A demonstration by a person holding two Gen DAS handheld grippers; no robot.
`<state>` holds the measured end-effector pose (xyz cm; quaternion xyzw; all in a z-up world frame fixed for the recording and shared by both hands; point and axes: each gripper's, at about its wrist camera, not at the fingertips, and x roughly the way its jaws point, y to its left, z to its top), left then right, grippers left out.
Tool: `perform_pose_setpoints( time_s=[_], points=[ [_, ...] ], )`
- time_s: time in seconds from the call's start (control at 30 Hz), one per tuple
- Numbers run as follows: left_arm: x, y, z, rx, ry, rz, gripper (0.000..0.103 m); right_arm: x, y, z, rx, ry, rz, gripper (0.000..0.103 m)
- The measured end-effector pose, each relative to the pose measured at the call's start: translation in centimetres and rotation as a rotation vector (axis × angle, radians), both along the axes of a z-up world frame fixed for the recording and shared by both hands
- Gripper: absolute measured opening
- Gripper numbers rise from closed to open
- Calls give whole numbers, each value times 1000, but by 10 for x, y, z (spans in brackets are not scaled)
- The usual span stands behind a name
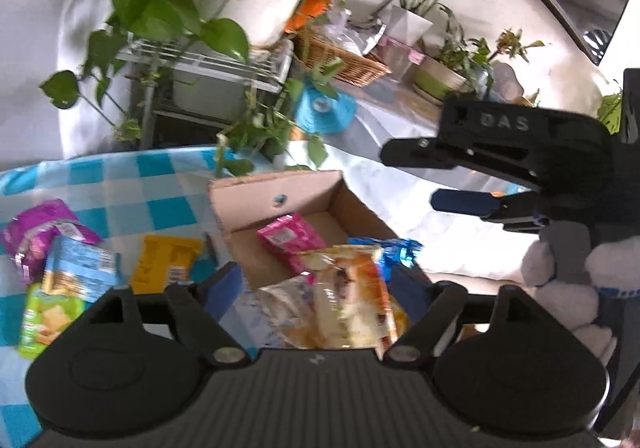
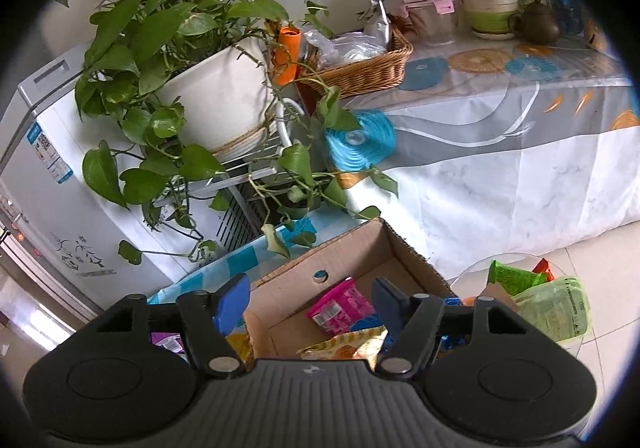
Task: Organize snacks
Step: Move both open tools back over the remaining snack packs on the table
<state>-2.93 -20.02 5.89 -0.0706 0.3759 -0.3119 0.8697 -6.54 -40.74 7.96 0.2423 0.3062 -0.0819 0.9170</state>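
Observation:
An open cardboard box (image 1: 280, 196) stands on the blue checked tablecloth (image 1: 120, 184). Inside lie a pink packet (image 1: 288, 240) and a shiny blue packet (image 1: 396, 248). An orange-yellow snack bag (image 1: 348, 300) lies over the box's near edge, between the spread fingers of my left gripper (image 1: 316, 288), whose pads stand clear of it. My right gripper (image 1: 408, 180), in a gloved hand, hovers open at the box's right side. In the right wrist view, the right gripper (image 2: 312, 304) is open above the box (image 2: 352, 248), over the pink packet (image 2: 340, 306) and the orange-yellow bag (image 2: 344, 346).
Loose snacks lie left of the box: a purple packet (image 1: 36, 236), a blue one (image 1: 80, 268), a green one (image 1: 44, 324), a yellow one (image 1: 164, 264). A trailing potted plant (image 2: 216, 104) hangs behind the box. A glass side table (image 2: 472, 272) at the right holds green packets (image 2: 552, 308).

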Motion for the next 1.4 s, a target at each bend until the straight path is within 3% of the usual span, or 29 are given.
perform_pose_setpoints(
  time_s=[0.63,0.97,1.17,1.4],
  points=[
    [51,118,6,57,-18,226,89,29,54,-2,-26,16,182,78],
    [85,167,-10,90,29,296,93,51,96,-15,24,77,288,78],
    [105,180,-26,110,64,318,93,67,124,-27,30,132,328,78],
    [132,173,-49,142,89,312,93,84,134,-50,118,209,262,80]
  ],
)
